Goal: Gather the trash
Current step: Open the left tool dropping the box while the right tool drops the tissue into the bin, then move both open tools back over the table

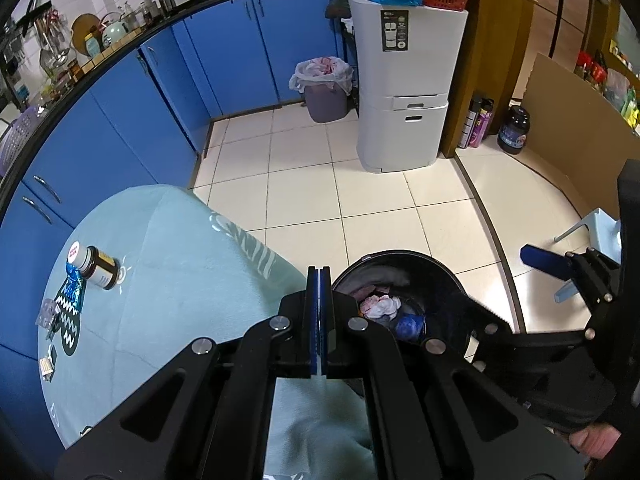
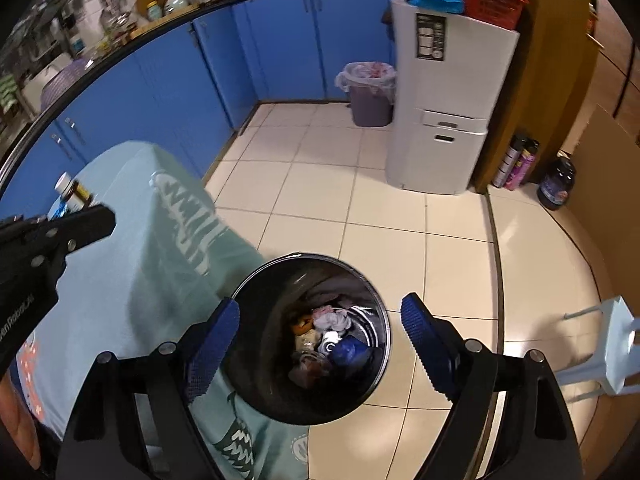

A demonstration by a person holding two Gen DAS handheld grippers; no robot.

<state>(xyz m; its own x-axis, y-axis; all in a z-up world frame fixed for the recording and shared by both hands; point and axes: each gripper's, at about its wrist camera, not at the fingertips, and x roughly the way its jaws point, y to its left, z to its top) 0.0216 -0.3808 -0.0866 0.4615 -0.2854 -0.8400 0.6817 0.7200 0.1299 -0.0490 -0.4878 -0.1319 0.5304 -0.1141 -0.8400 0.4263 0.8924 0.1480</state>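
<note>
glossy tiled floor [image 2: 340, 208], round black bin [image 2: 372, 392]

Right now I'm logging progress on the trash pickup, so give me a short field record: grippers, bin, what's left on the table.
left gripper: shut, nothing visible between the pads, near the table edge beside the bin
right gripper: open, empty, above the bin mouth
black bin: on the floor against the table, holds crumpled tissue and a blue wrapper
table: covered in a light green cloth
still on table: brown pill bottle lying on its side, blue foil wrapper, small clear plastic piece, small scraps
</note>
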